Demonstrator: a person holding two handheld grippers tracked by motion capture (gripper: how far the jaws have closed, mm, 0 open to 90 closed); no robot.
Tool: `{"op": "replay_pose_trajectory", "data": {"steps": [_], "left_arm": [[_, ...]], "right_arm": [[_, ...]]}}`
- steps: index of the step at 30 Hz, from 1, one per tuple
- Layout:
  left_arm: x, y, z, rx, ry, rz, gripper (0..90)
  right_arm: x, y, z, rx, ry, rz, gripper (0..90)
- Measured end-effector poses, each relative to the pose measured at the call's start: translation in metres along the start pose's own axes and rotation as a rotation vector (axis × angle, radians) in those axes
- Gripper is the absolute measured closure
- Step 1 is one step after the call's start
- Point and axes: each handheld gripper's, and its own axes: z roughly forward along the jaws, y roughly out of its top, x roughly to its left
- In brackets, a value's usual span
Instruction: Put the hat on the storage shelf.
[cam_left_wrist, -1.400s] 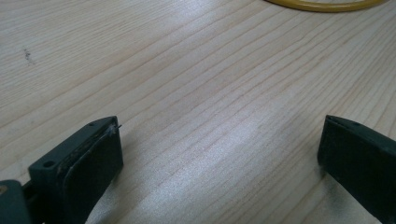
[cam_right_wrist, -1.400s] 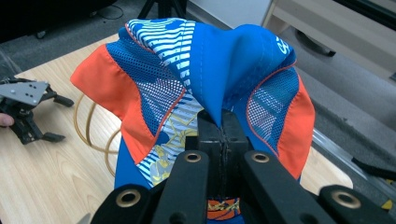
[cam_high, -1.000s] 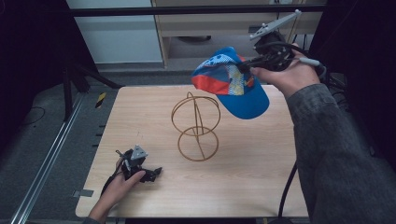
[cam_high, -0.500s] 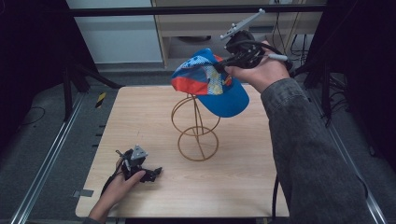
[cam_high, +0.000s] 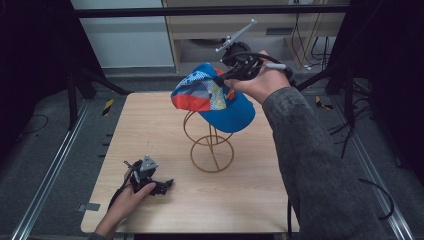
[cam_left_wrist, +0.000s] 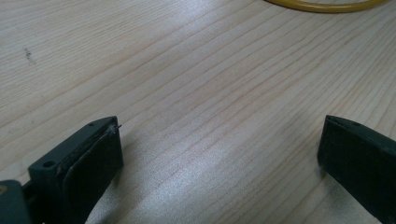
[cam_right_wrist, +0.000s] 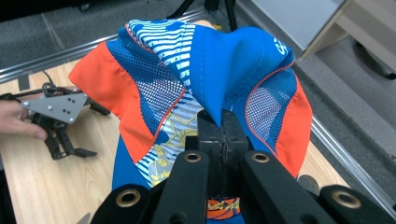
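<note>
Pale wood grain runs across the whole surface (cam_high: 150, 125), the largest thing before me, and most of it lies bare: broad open room to the left of the stand, along the near edge, and on the right beside my sleeve. Dark floor and metal rails border it on both sides.

Next in size, the cap (cam_high: 212, 95), blue with orange panels and striped white mesh, hangs in the air directly above the wire stand (cam_high: 210, 145), just over its top loop; I cannot tell whether cloth and wire touch. My right claw (cam_high: 225, 77) is pressed together on a fold of the cap's fabric, and in the right claw view the cap (cam_right_wrist: 205, 79) drapes over the pinched jaws and hides much of what lies beyond it. The cap also covers the stand's upper ring from above.

The golden stand sits near the middle of the wood, well apart from every edge.

Smallest, my left claw (cam_high: 155, 186) rests low on the wood near the front left corner, spread wide with nothing between its jaws; a yellow arc of the stand's base (cam_left_wrist: 322, 5) is cut off at the top.
</note>
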Motion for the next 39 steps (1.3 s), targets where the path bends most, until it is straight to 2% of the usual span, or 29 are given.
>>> {"op": "replay_pose_trajectory", "data": {"steps": [11, 18, 30, 39], "left_arm": [[0.000, 0.000, 0.000, 0.000, 0.000, -0.001, 0.0], [0.000, 0.000, 0.000, 0.000, 0.000, 0.000, 0.0], [0.000, 0.000, 0.000, 0.000, 0.000, 0.000, 0.0], [0.000, 0.000, 0.000, 0.001, 0.000, 0.000, 0.0]], "right_arm": [[0.006, 0.002, 0.012, 0.009, 0.029, -0.009, 90.0], [0.008, 0.004, 0.021, 0.026, 0.026, -0.013, 90.0], [0.010, 0.007, 0.050, 0.110, 0.025, -0.015, 89.9], [0.013, 0.006, 0.062, 0.132, 0.030, -0.017, 89.8]]}}
